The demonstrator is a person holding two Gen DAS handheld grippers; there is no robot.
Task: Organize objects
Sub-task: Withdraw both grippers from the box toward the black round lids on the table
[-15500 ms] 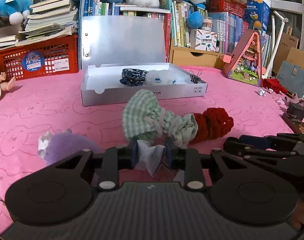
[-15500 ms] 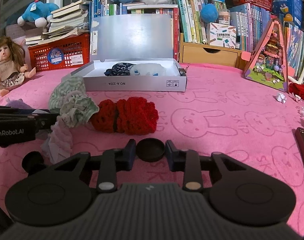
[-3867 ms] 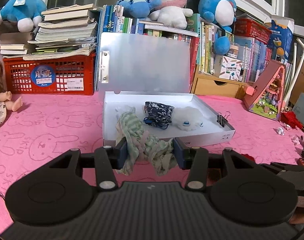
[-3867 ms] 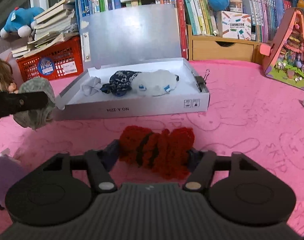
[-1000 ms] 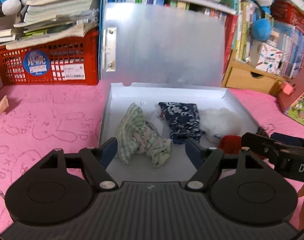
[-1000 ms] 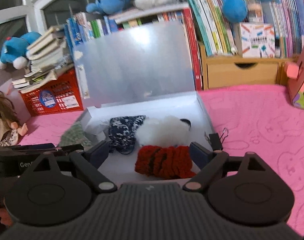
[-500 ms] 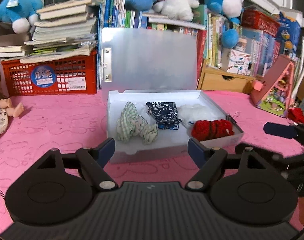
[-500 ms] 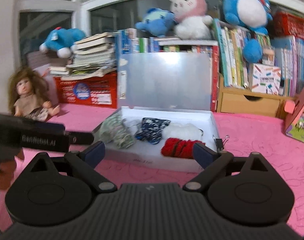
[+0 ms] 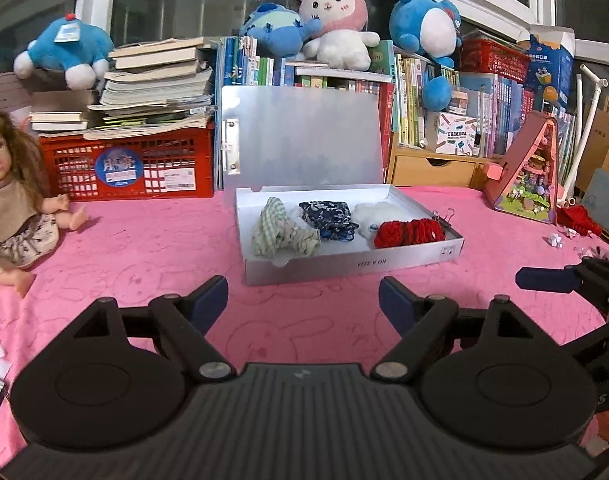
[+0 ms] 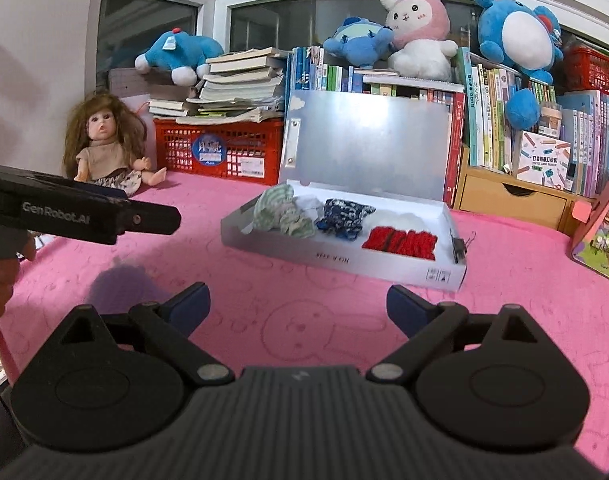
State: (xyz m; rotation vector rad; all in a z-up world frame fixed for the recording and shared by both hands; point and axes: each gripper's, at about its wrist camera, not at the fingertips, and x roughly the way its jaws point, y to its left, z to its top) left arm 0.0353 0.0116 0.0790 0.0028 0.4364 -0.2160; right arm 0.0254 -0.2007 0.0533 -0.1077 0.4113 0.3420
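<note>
An open grey box (image 9: 356, 262) sits on the pink cloth with its lid upright. Inside lie a green checked cloth (image 9: 280, 234), a dark blue patterned cloth (image 9: 328, 218), a white fluffy piece (image 9: 374, 214) and a red knitted piece (image 9: 408, 232). My left gripper (image 9: 302, 292) hovers over the cloth in front of the box, its jaws opening with nothing between them. My right gripper (image 10: 296, 300) is open and empty, also short of the box (image 10: 344, 258). Each gripper shows at the edge of the other's view.
A doll (image 9: 8, 208) sits at the left. Behind the box stand a red crate (image 9: 128, 168) under books, a bookshelf with plush toys, and a wooden drawer (image 9: 432, 168). A pink toy house (image 9: 532, 172) is at the right. A purple soft thing (image 10: 124, 280) lies near the left.
Both grippers have pulled back from the box, leaving the green checked cloth and the red knitted piece inside. Their jaws have spread wider.
</note>
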